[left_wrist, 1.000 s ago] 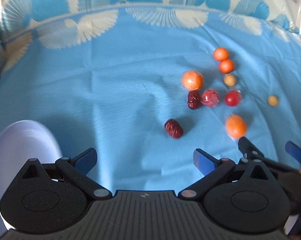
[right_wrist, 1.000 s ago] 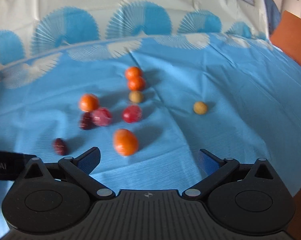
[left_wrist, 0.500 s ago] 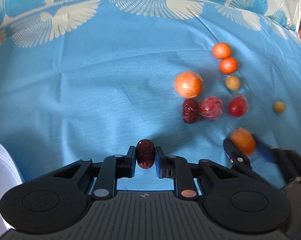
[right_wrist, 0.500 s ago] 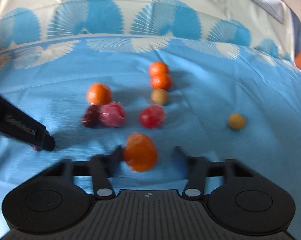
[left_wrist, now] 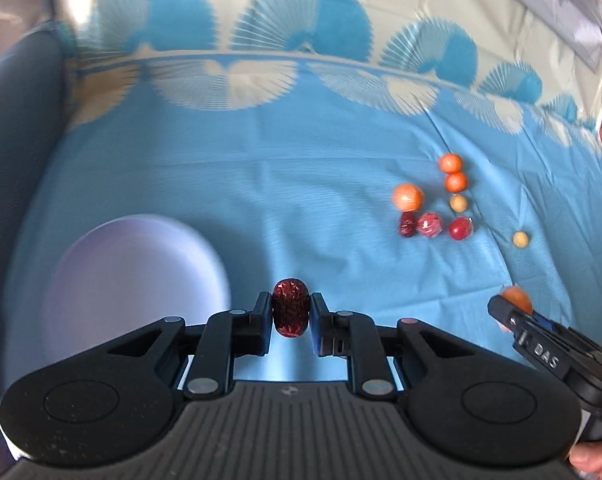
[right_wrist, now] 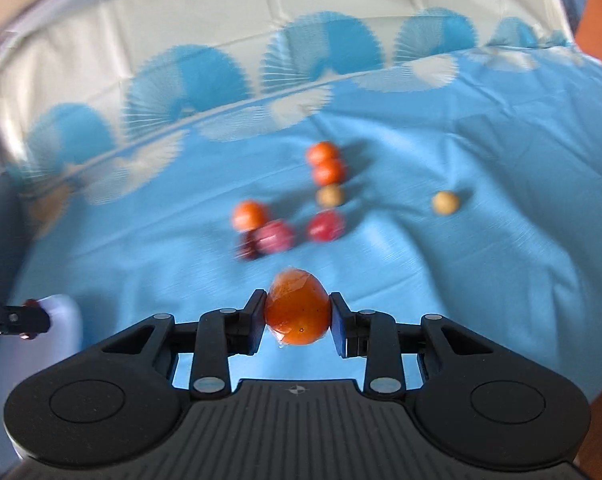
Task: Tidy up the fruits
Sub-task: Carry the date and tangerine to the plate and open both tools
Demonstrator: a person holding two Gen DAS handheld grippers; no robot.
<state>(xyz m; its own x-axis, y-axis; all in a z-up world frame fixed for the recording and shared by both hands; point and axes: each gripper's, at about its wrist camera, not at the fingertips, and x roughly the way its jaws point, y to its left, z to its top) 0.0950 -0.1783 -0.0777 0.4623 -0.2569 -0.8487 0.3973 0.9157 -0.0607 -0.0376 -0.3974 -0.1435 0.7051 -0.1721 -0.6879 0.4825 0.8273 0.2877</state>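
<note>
Two fruits in hand: one per gripper, both clear of the cloth
Left gripper (left_wrist: 289, 317): closed tight on a dark red date (left_wrist: 289, 312), pads pressing both its sides; the date hangs just right of the plate
Right gripper (right_wrist: 297, 317): jaws have just been closing, now clamped on a wrapped orange fruit (right_wrist: 297, 307), which sits between the pads above the blue tablecloth (right_wrist: 481, 264)
Plate (left_wrist: 113, 280): pale, low at the left of the left wrist view, on the counter; blurred, no fruit seen in it; presumably the collecting spot
Fruits left on the cloth: eight, in a loose cluster well to the right of the plate
Cluster contents: two small orange fruits (left_wrist: 449, 163) touching one another, a larger orange fruit (left_wrist: 408, 197), a second dark date (left_wrist: 407, 225) beside a pinkish wrapped fruit (left_wrist: 429, 225), a red fruit (left_wrist: 460, 228), a tan one (left_wrist: 458, 203)
Stray: another tan fruit (left_wrist: 519, 239) lies apart, right of the cluster
Progress, as judged: early; first two pieces lifted, none yet delivered
Remaining, as judged: set both held fruits down in the plate, then fetch the eight on the cloth
</note>
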